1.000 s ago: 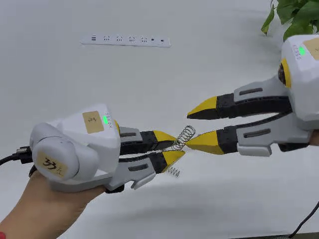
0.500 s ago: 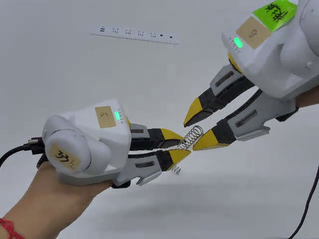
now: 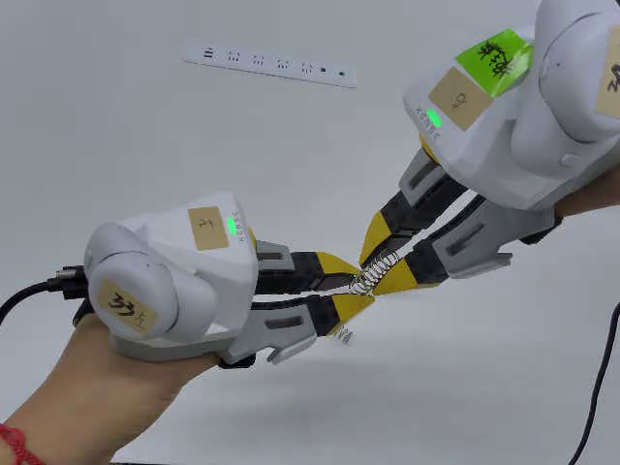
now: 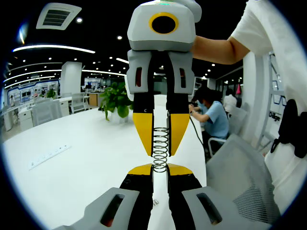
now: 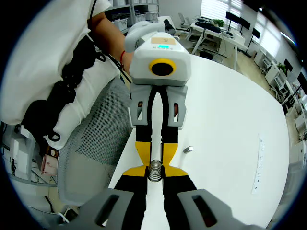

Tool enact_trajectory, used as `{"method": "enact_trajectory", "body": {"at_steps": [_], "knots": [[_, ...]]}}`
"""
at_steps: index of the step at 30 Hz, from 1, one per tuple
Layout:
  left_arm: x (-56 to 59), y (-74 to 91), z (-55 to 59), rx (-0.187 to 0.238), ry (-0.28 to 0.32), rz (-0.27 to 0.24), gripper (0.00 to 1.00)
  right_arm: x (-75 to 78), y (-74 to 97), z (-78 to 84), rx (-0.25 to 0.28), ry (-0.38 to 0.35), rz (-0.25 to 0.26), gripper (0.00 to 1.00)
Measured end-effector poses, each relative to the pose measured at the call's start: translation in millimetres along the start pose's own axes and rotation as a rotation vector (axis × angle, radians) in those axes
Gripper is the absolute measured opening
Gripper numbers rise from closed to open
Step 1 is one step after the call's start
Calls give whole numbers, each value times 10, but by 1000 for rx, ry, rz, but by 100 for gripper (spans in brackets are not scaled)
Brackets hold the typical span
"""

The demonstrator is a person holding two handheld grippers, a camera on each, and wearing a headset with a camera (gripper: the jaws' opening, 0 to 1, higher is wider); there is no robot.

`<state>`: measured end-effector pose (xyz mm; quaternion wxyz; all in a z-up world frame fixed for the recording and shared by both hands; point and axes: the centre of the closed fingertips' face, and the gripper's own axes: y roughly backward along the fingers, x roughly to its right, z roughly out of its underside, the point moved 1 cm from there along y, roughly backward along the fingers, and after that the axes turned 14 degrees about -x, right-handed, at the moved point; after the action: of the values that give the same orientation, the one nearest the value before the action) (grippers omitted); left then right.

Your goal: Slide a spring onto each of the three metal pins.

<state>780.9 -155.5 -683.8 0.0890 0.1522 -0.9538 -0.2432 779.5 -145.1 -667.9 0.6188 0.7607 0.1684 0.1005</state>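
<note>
Right gripper point(image 3: 386, 263) has the spring point(image 3: 374, 273) clamped lengthwise between its tips, up in the air over the desk point(image 3: 145, 145), by its near edge. The spring's long axis points straight into the left gripper point(image 3: 351, 288), tip to tip. That one's pinched narrow, probably on a pin, but it's too thin to make out.

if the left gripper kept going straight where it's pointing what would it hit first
The left gripper would meet the spring at its own tips, then the right gripper, facing it head-on with jaws closed around that spring.
</note>
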Motion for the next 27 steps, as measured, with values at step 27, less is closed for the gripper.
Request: {"method": "enact_trajectory", "body": {"at_steps": [27], "knots": [[28, 26, 71, -19, 8, 17, 14, 24, 17, 24, 22, -52, 13, 12]]}}
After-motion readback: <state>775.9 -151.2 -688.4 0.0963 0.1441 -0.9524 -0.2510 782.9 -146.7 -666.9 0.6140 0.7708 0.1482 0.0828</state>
